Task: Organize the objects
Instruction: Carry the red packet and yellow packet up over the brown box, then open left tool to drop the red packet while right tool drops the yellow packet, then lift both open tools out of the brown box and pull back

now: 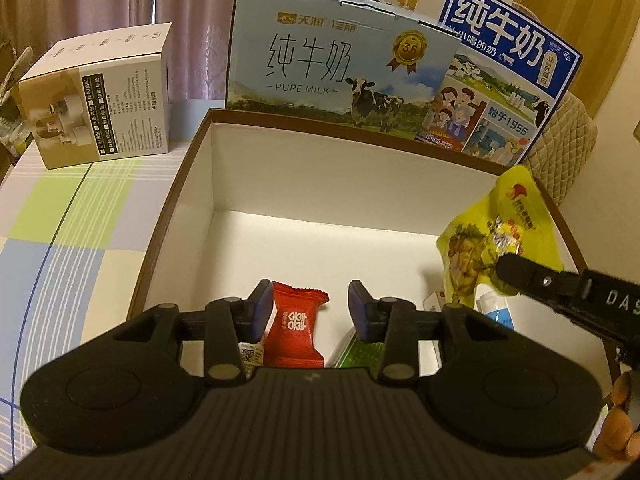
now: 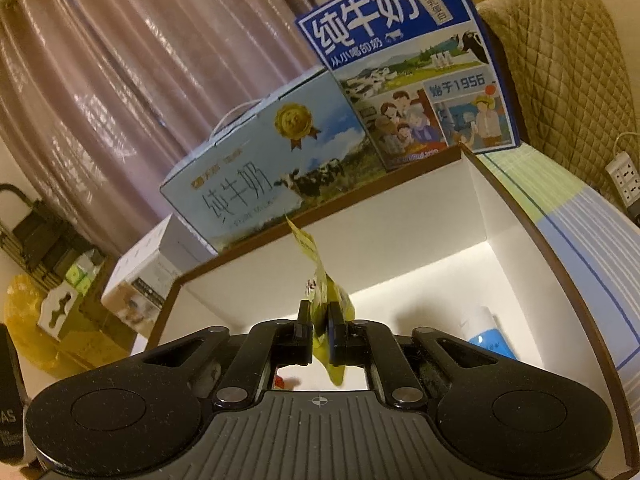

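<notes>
A brown-rimmed white box [image 1: 176, 200] lies open below both grippers. My left gripper [image 1: 311, 308] is open over its near end. A red candy packet [image 1: 296, 322] stands between the blue pads; it leans on the left one, clear of the right. My right gripper [image 2: 319, 336] is open by a narrow slit, with a yellow snack bag [image 2: 320, 280] upright between its pads and a thin gap on the left side. In the left wrist view that yellow bag [image 1: 500, 236] hangs over the box's right side at a black finger [image 1: 520, 276].
Inside the box lie a blue-and-white tube [image 1: 494, 310], a green packet [image 1: 356, 354] and a white packet with a QR code [image 1: 250, 354]. Two milk cartons [image 1: 340, 64] [image 1: 508, 72] stand behind the box, a white product box [image 1: 100, 100] to its left. A quilted chair [image 2: 560, 72] stands at the right.
</notes>
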The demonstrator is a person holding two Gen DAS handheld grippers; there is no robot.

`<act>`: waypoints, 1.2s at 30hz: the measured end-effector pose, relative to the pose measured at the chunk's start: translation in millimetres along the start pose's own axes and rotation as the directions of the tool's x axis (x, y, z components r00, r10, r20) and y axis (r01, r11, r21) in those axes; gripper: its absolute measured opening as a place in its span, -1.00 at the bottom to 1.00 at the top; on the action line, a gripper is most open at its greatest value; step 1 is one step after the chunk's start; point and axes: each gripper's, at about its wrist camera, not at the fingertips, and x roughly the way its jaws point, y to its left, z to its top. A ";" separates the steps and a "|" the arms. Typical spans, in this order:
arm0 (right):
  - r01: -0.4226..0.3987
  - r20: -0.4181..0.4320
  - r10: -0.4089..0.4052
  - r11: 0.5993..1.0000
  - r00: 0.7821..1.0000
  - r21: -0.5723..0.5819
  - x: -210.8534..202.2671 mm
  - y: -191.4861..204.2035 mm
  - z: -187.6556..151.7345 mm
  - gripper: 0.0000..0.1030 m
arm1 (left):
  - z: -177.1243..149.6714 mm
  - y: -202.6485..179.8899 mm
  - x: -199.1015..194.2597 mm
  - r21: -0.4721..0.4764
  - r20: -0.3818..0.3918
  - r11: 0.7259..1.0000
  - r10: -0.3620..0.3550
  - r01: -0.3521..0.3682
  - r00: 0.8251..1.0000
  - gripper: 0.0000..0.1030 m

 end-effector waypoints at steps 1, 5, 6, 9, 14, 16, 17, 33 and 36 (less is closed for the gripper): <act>0.001 0.009 -0.001 1.000 1.000 0.001 -0.9 -0.1 0.7 -0.54 | 0.1 0.0 0.1 0.000 -0.001 1.000 -0.001 0.001 1.000 -0.27; -0.007 0.040 0.007 1.000 0.999 0.008 -4.7 1.4 2.5 -0.08 | -0.1 0.4 0.2 -0.002 -0.005 1.000 0.001 -0.001 1.000 -0.16; -0.010 0.034 0.010 1.000 0.999 0.008 -4.4 1.6 3.1 -0.07 | -0.1 0.4 0.5 -0.004 -0.005 1.000 0.002 -0.002 1.000 -0.15; -0.010 0.017 0.010 1.000 1.000 0.011 -2.4 1.2 3.1 -0.05 | -0.2 0.8 0.5 -0.005 -0.007 1.000 0.002 -0.002 1.000 -0.08; -0.007 -0.006 0.007 1.000 1.000 0.012 0.0 -0.2 0.5 -0.03 | -0.5 -0.4 0.1 0.000 -0.006 1.000 0.005 -0.005 1.000 -0.03; -0.006 -0.010 0.006 1.000 1.000 0.011 0.5 0.0 -0.3 -0.03 | -0.6 0.0 -0.1 0.000 -0.006 1.000 0.003 -0.003 1.000 -0.02; -0.006 -0.011 0.006 1.000 1.000 0.009 0.7 0.2 -0.7 -0.03 | -0.5 0.0 -0.1 0.000 -0.006 1.000 0.005 -0.005 1.000 -0.02; 0.014 -0.019 -0.014 1.000 1.000 0.006 -4.6 -0.6 2.9 -0.03 | -1.0 -4.2 -5.9 0.024 0.002 1.000 0.014 -0.014 1.000 0.14; 0.024 -0.007 -0.024 1.000 1.000 0.001 -10.8 1.3 6.7 -0.02 | -0.5 -6.1 -10.0 0.026 0.009 1.000 0.016 -0.016 1.000 0.22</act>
